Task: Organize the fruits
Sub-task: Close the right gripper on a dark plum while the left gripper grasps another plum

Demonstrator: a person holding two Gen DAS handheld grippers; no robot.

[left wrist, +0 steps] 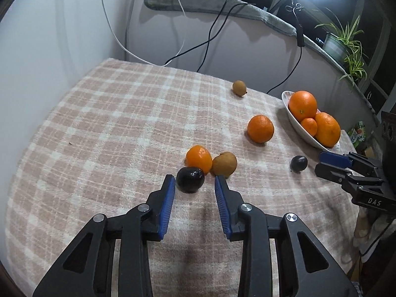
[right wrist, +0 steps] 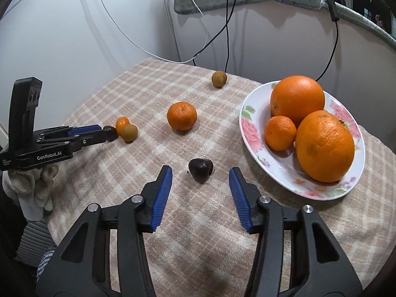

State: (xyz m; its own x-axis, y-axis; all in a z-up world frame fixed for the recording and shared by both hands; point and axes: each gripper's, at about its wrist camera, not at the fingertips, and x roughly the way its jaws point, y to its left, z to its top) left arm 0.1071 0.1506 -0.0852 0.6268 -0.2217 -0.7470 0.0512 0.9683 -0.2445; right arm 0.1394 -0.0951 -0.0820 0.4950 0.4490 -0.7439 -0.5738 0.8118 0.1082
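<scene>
My left gripper (left wrist: 195, 182) is open, its fingertips just short of a dark cherry (left wrist: 190, 179) that lies against a small mandarin (left wrist: 199, 158) and a brown longan (left wrist: 224, 163). My right gripper (right wrist: 200, 173) is open around a second dark cherry (right wrist: 200, 169) on the cloth, not touching it. A floral plate (right wrist: 250, 133) at the right holds two big oranges (right wrist: 297, 97) and a small mandarin (right wrist: 280, 133). A loose mandarin (right wrist: 182, 116) and a far longan (right wrist: 219, 79) lie on the cloth.
The table wears a pink checked cloth (left wrist: 111, 123). Cables (left wrist: 210, 37) hang down the wall behind. A potted plant (left wrist: 344, 42) stands on the ledge at the back right. The plate shows in the left wrist view (left wrist: 292, 117) near the table's right edge.
</scene>
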